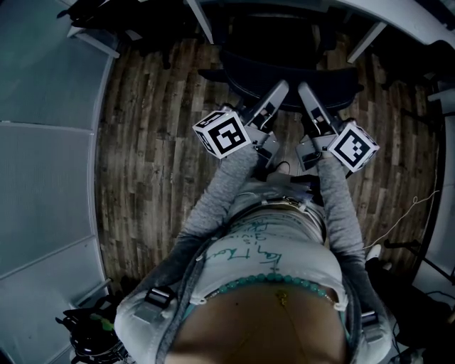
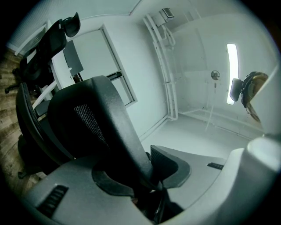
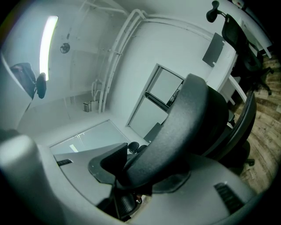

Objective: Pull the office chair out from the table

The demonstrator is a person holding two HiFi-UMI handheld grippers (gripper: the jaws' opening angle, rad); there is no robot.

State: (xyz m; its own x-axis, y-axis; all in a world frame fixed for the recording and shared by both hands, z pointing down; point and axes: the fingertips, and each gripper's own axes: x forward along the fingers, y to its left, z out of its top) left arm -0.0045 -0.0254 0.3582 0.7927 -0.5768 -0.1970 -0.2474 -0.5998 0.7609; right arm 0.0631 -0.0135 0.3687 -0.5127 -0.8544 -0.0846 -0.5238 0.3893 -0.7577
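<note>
Squarely toward table (image 1: 405,14), office chair (image 1: 288,67), backrest nearest.

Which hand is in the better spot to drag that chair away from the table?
Neither left nor right stands out: the left tool and right tool both clamp the top rim of the chair back, side by side. Pulling with both together looks steadiest.

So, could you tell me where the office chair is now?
The office chair is top centre of the head view, at the white table; left gripper and right gripper clamp its backrest.
</note>
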